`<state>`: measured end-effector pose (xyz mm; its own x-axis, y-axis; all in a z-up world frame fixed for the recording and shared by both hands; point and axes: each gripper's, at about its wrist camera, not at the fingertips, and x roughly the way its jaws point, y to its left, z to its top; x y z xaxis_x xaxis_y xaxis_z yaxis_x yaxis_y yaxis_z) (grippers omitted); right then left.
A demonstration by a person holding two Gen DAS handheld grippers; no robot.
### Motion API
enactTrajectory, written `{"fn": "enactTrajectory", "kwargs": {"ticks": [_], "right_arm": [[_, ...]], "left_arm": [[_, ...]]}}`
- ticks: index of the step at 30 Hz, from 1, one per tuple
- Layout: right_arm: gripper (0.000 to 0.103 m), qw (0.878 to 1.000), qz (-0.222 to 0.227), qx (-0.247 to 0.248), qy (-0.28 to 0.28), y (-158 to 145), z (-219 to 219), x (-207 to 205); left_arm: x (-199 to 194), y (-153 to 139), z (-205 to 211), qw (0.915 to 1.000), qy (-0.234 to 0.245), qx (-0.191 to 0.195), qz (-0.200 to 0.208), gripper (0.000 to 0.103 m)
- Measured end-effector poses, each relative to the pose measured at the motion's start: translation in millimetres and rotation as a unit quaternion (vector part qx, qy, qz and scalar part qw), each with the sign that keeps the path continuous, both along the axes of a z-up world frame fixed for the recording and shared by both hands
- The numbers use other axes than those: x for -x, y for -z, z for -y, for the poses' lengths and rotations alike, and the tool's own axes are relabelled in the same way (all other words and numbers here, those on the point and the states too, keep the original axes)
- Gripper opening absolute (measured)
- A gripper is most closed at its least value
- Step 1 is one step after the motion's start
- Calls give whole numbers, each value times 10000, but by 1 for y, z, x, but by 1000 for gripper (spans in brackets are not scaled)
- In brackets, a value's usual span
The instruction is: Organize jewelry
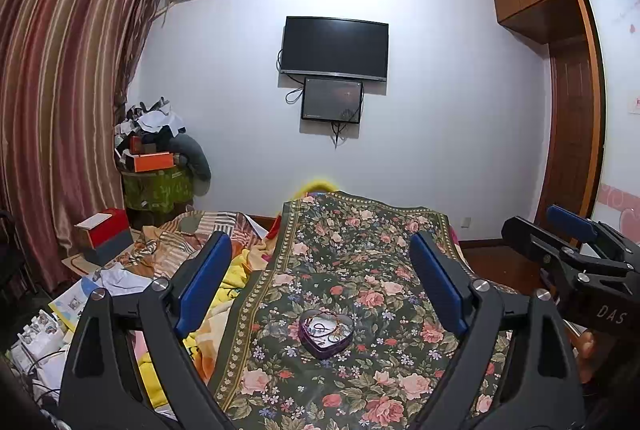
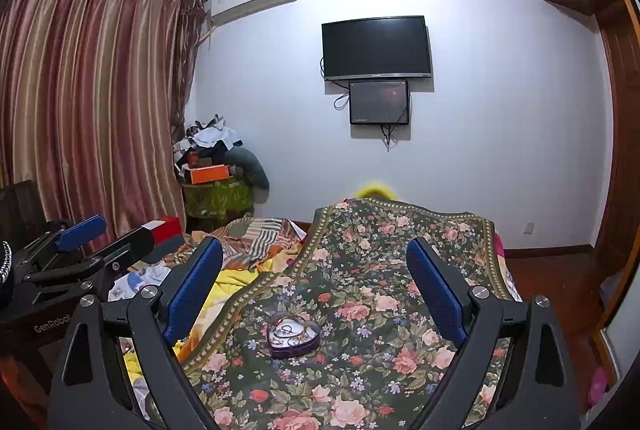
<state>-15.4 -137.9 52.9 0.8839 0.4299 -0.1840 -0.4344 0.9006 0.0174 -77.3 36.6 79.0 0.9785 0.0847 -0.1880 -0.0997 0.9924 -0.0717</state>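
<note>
Holding my left gripper [image 1: 320, 282] and right gripper [image 2: 316, 286] spread wide and empty, I judge sorting nearly finished: beyond them the purple heart-shaped tin [image 1: 326, 334] already cradles tangled jewelry [image 1: 326, 328], lidless, on the floral cloth [image 1: 360, 250].

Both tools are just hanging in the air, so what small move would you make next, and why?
Probably lower the right tool toward the heart-shaped box on the flowered cloth. Both tools are open and hold nothing, the left tool too, and the box lies open ahead with thin jewelry inside; the pieces are too small to tell apart.
</note>
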Motion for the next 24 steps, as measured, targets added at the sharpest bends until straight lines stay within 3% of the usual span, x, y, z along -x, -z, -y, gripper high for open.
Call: {"fn": "enactTrajectory", "kwargs": {"ticks": [24], "right_arm": [[92, 10000, -72, 37, -11, -2, 0, -1]], "left_arm": [[-1, 6, 0, 10000, -48, 28, -31, 102]]}}
